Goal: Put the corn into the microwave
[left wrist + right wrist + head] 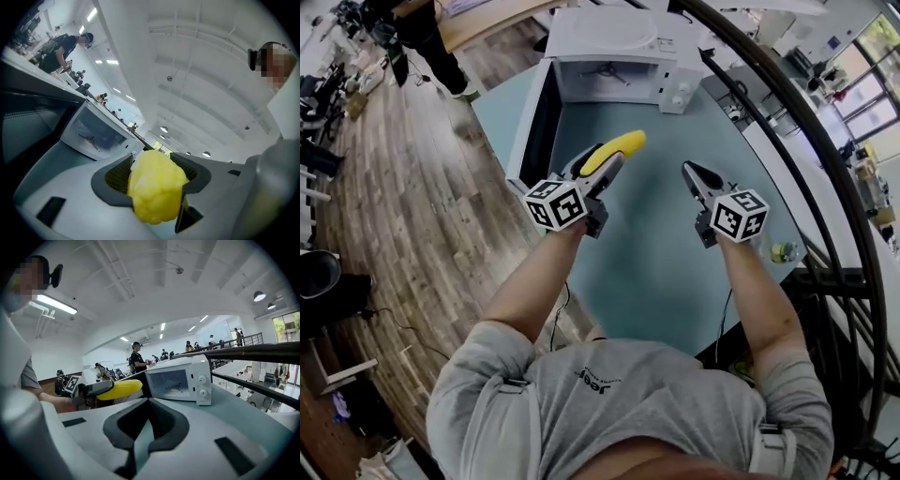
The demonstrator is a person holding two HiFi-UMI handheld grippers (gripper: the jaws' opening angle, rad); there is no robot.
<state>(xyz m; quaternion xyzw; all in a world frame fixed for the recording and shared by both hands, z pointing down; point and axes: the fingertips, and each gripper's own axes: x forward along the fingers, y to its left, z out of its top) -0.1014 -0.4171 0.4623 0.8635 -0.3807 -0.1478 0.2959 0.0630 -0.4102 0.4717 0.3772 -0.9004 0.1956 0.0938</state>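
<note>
Teal table (661, 281), wood floor (394, 234), white microwave (619, 47) at back

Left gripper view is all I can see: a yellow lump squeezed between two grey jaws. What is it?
Observer: A corn cob; the head view shows it long, sticking out past the left gripper toward the microwave.
Operator: Is the other hand carrying something too?
Observer: No. The right gripper is empty, jaws together, held beside the left one over the teal table.
Operator: Is the microwave ready for it?
Observer: Its door stands swung wide open to the left, the opening facing the grippers.
</note>
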